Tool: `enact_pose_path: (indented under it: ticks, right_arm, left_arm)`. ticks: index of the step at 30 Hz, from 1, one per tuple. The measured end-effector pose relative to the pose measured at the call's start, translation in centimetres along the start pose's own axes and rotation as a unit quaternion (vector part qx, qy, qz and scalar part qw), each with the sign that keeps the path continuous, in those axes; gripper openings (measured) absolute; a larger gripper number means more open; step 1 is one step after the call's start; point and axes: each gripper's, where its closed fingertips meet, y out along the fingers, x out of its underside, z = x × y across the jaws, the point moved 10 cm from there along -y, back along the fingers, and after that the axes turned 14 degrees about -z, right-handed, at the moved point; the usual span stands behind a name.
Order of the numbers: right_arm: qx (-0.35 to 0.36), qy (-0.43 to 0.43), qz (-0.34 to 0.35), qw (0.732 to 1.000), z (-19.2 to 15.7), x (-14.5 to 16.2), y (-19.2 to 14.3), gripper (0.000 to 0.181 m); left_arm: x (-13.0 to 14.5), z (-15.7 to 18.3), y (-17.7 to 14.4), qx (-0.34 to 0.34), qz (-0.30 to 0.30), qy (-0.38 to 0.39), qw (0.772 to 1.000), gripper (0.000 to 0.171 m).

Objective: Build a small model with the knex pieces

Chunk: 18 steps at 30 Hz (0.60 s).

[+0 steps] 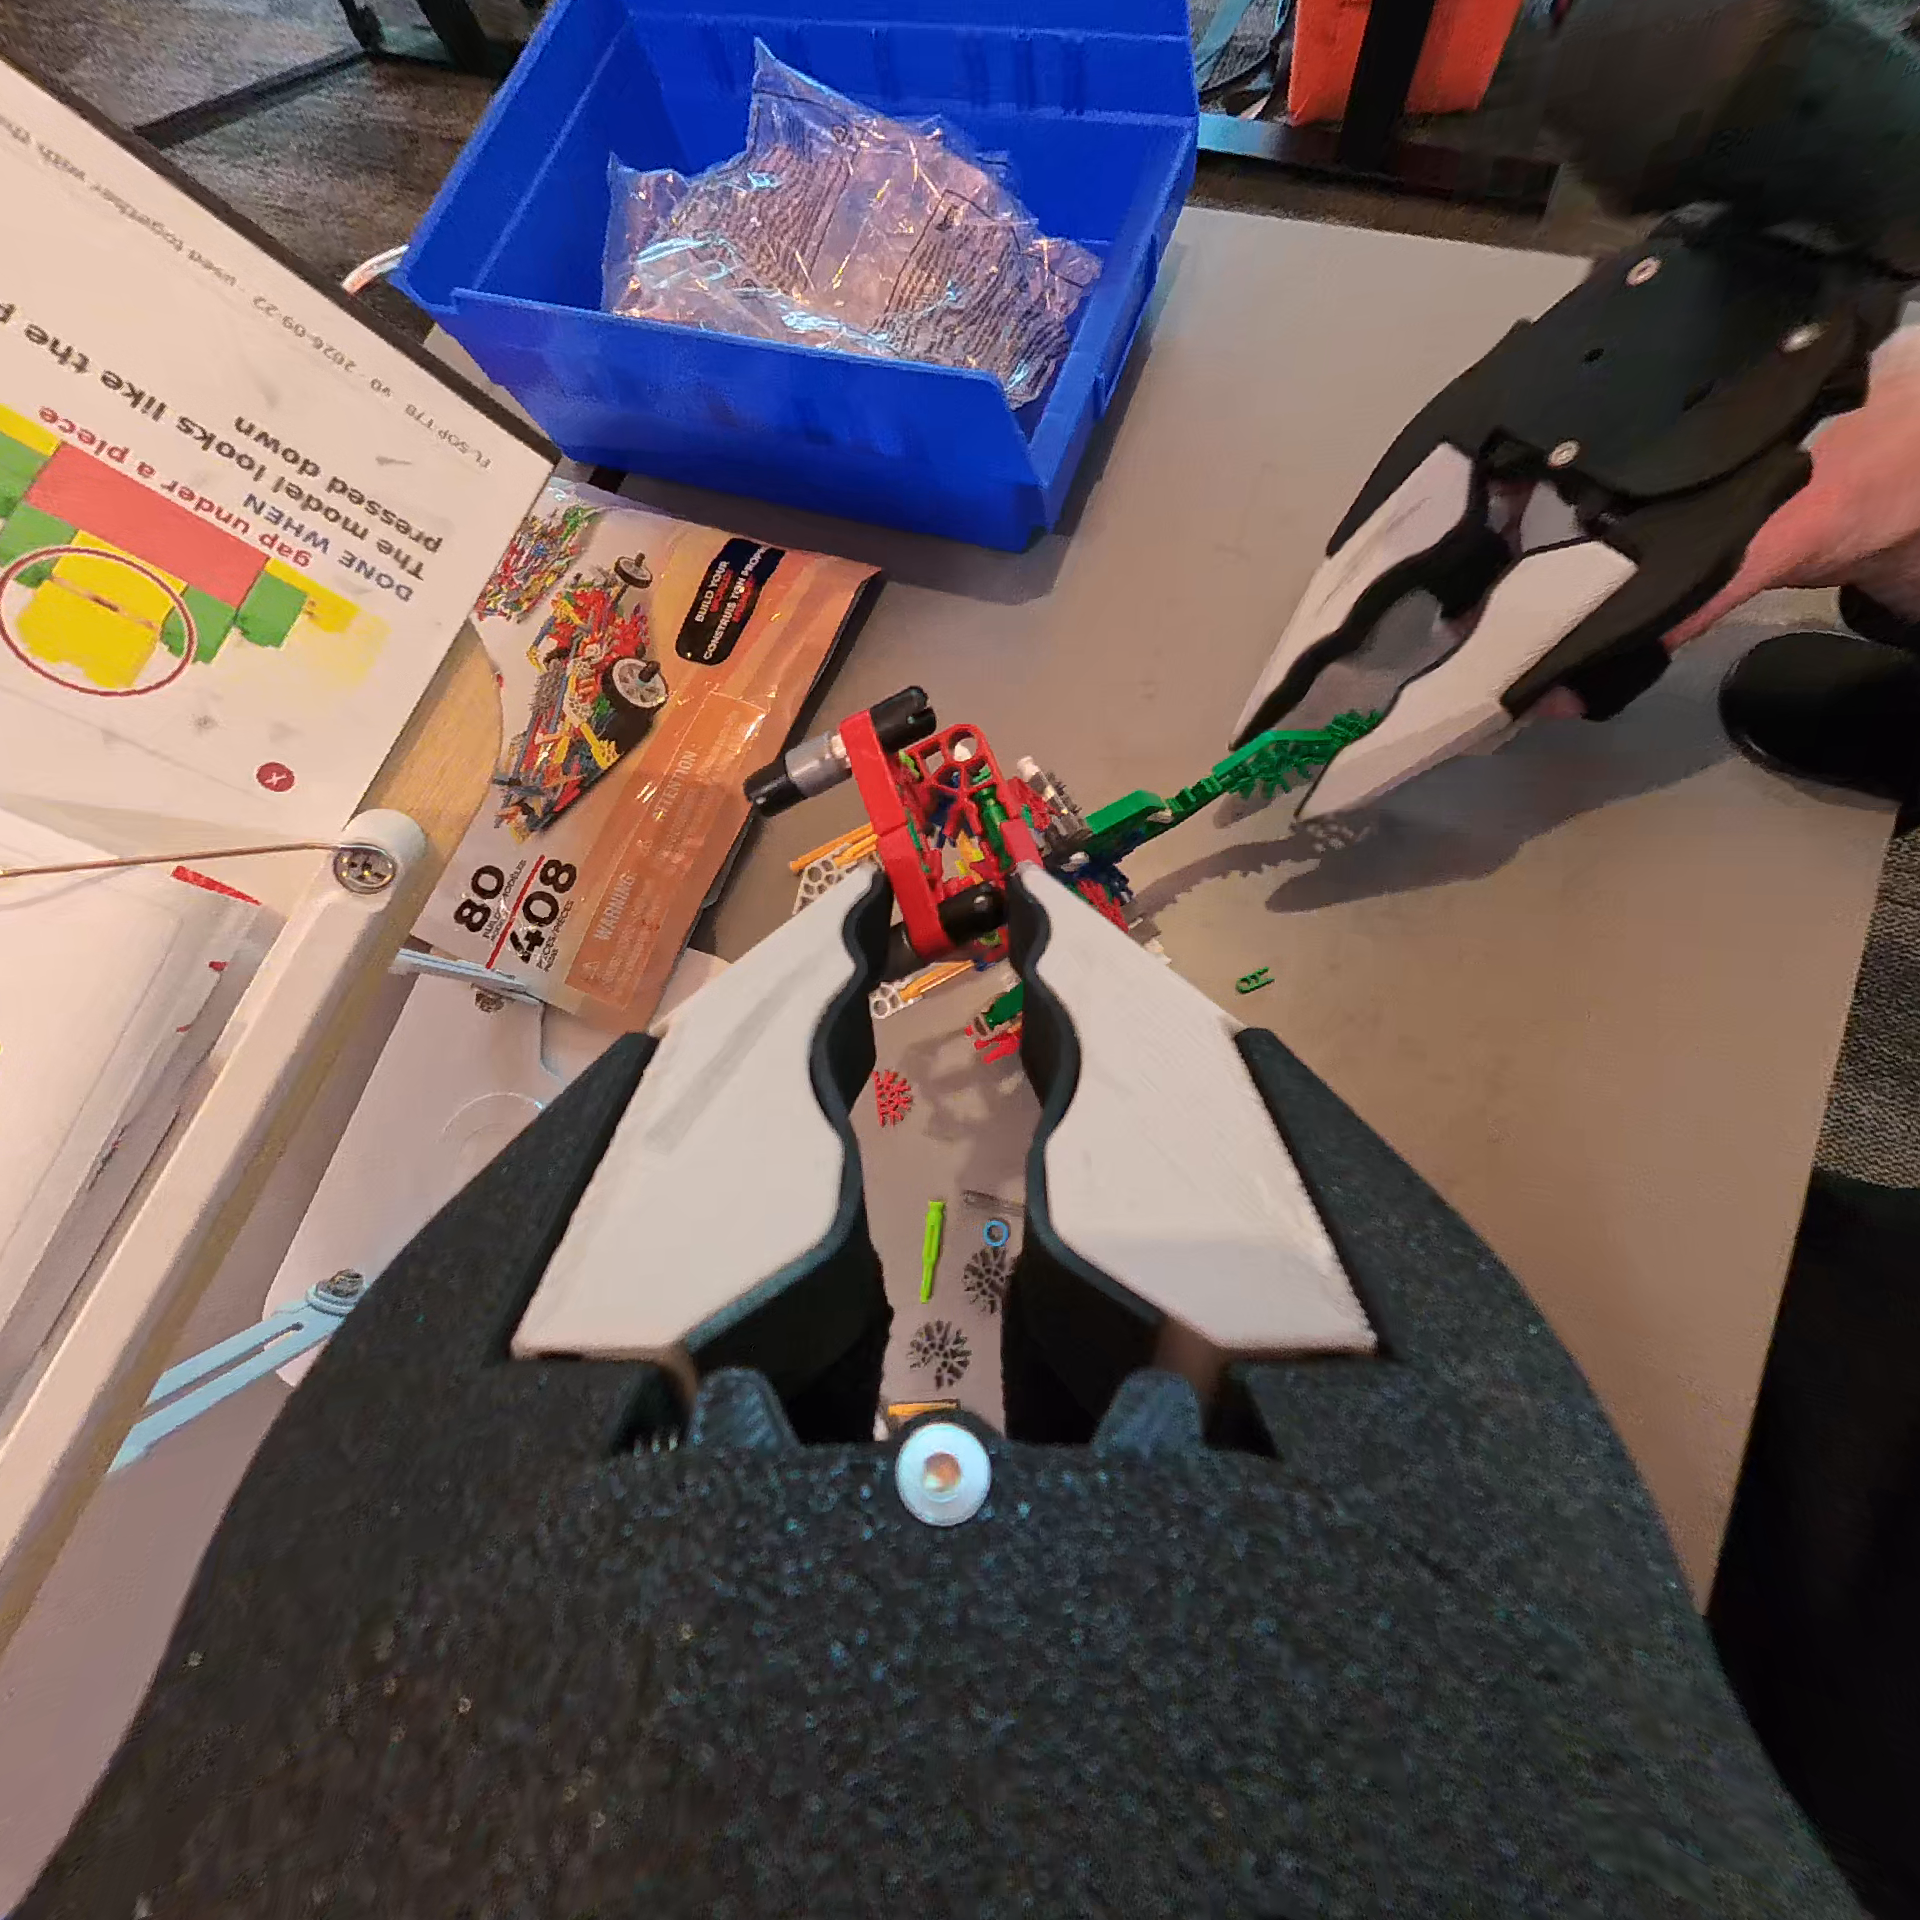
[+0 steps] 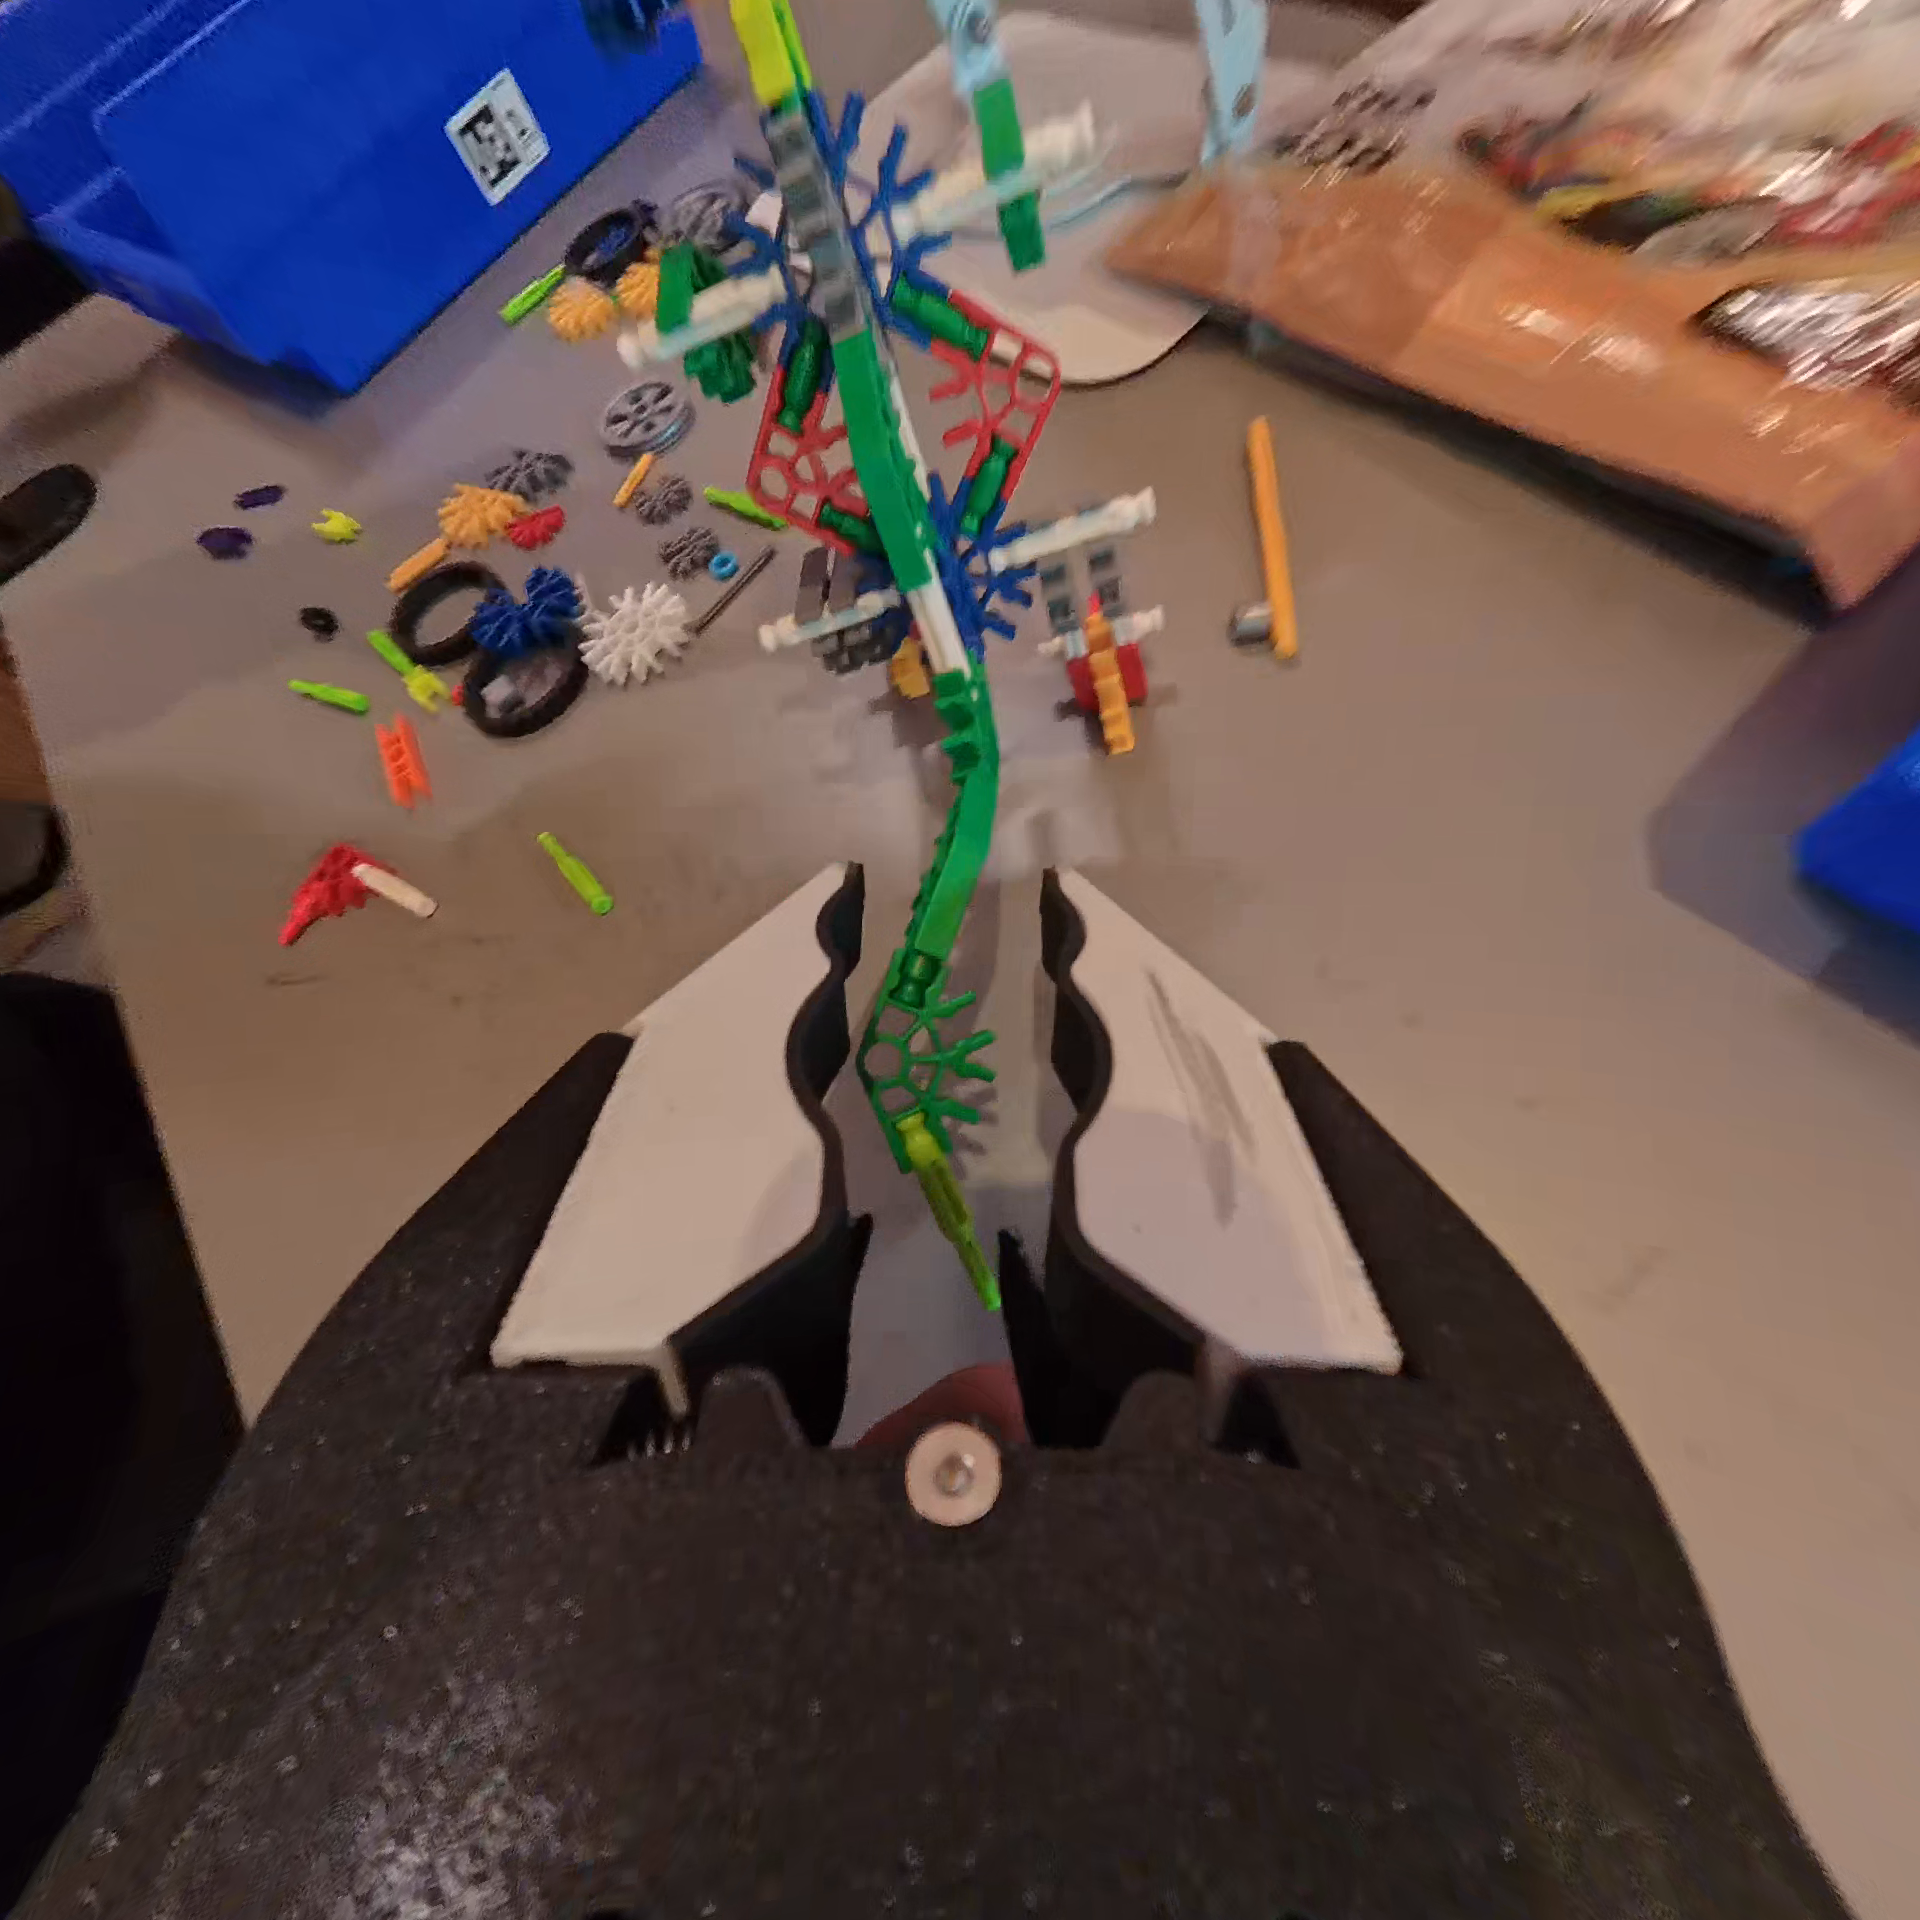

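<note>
A construction-toy model (image 1: 935, 790) with a red frame, a grey-and-black cylinder and mixed rods stands on the grey table (image 1: 1455, 1039). My left gripper (image 1: 951, 894) is shut on the lower end of its red frame. A long green arm (image 1: 1226, 774) sticks out of the model to the right. My right gripper (image 1: 1283, 774) is at that arm's far end. In the right wrist view the green arm (image 2: 961, 831) and its green connector (image 2: 925, 1070) lie between the fingers of my right gripper (image 2: 951, 878). The jaws stand apart, with a gap on the right side.
A blue bin (image 1: 727, 416) with clear plastic bags (image 1: 852, 249) stands behind the model. A printed sheet (image 1: 208, 468) and an orange toy package (image 1: 644, 748) lie at the left. Loose pieces (image 2: 499, 613) and an orange rod (image 2: 1273, 530) are scattered on the table. A hand (image 1: 1849, 499) holds the right gripper. The gap from one gripper's tips to the other's is roughly 15 centimeters.
</note>
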Motion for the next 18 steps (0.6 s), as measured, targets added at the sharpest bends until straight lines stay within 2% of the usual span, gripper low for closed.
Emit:
enact_pose_path:
  ticks: [4,7,11,14,18]
  right_arm:
    - [0.049,-0.026,-0.044,0.998,-0.4,0.0,0.4,0.013]
    - [0.065,-0.026,-0.080,0.994,0.2,0.4,1.4,0.012]
    - [0.036,-0.009,-0.072,0.997,0.8,0.6,1.8,0.008]
    - [0.044,-0.025,-0.084,0.995,0.8,0.9,1.8,0.005]
    - [0.055,-0.031,-0.076,0.995,0.4,0.7,1.4,0.005]
  left_arm:
    - [-0.2,-0.1,0.1,-0.004,-0.002,0.007,1.000,0.020]
    - [-0.3,-0.3,0.4,-0.007,0.007,0.015,1.000,0.022]
    - [0.2,-0.3,1.2,-0.007,0.017,0.019,1.000,0.027]
    - [0.7,-0.4,1.3,-0.010,0.031,0.013,0.999,0.015]
    - [1.7,-0.2,1.6,-0.010,0.012,0.017,1.000,0.013]
